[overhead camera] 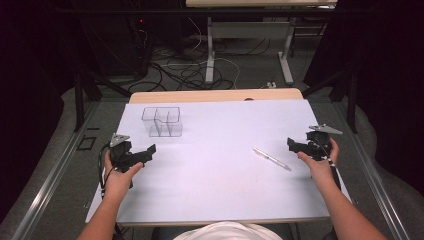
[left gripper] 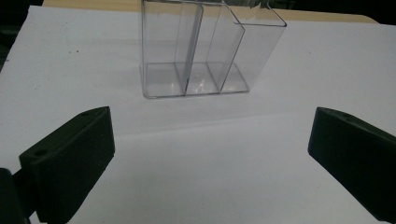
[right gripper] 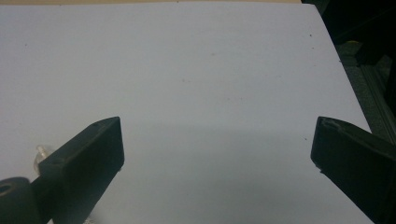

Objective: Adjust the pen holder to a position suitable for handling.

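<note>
Right gripper [overhead camera: 295, 145] wide open and empty, hovering just right of the pen [overhead camera: 271, 159]; left gripper [overhead camera: 145, 154] likewise spread wide, holding nothing, aimed at the clear organizer [overhead camera: 162, 121] near the table's far left. Nothing done yet, by the look of it: pen flat on the white table [overhead camera: 225, 190], well apart from the organizer, every compartment bare. Probably left: grasp, carry, drop in. Count: one pen, one organizer, two grippers.

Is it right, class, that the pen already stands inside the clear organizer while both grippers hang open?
Not quite. The high view shows the pen lying on the table, apart from the clear organizer. The left gripper and right gripper are indeed open.
</note>
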The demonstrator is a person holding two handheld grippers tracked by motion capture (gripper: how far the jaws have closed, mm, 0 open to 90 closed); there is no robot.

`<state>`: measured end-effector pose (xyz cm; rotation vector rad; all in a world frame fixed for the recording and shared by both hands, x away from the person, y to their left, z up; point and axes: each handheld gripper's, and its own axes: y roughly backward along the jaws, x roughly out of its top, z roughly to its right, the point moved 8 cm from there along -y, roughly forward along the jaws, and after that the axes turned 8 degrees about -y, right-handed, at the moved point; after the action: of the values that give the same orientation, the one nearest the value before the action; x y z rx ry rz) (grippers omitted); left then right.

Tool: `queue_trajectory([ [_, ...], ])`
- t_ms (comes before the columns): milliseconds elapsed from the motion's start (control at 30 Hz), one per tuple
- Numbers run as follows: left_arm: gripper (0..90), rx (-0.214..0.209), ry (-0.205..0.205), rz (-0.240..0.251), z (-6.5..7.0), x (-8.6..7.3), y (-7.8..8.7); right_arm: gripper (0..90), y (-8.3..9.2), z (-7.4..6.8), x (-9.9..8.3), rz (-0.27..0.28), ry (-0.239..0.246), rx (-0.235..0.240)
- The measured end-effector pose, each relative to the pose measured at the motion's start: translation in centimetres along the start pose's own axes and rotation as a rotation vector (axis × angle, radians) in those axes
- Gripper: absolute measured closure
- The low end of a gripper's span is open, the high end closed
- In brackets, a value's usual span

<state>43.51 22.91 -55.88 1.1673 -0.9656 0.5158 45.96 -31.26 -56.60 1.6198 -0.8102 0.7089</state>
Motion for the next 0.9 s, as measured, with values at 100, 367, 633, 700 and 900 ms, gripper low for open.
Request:
queue_trajectory([
  [100,1.1,-0.003,-0.003,0.005,0.0,0.4,0.1,2.6,0.0,-0.2,0.1,0.009,0.026,0.003],
  [367,5.2,0.006,-0.009,0.034,0.1,2.7,0.5,4.0,0.4,-1.0,0.6,0.037,0.081,-0.006],
  [633,13.7,0.043,-0.033,0.047,-0.2,6.1,0.7,6.3,0.8,-1.6,0.7,0.049,0.103,0.003],
  [700,15.6,0.051,-0.042,0.047,-0.3,7.1,0.7,6.4,1.0,-1.6,0.7,0.057,0.108,0.008],
  [900,16.8,0.052,-0.03,0.044,-0.6,9.8,0.4,7.6,1.1,-1.3,0.8,0.063,0.084,0.012],
])
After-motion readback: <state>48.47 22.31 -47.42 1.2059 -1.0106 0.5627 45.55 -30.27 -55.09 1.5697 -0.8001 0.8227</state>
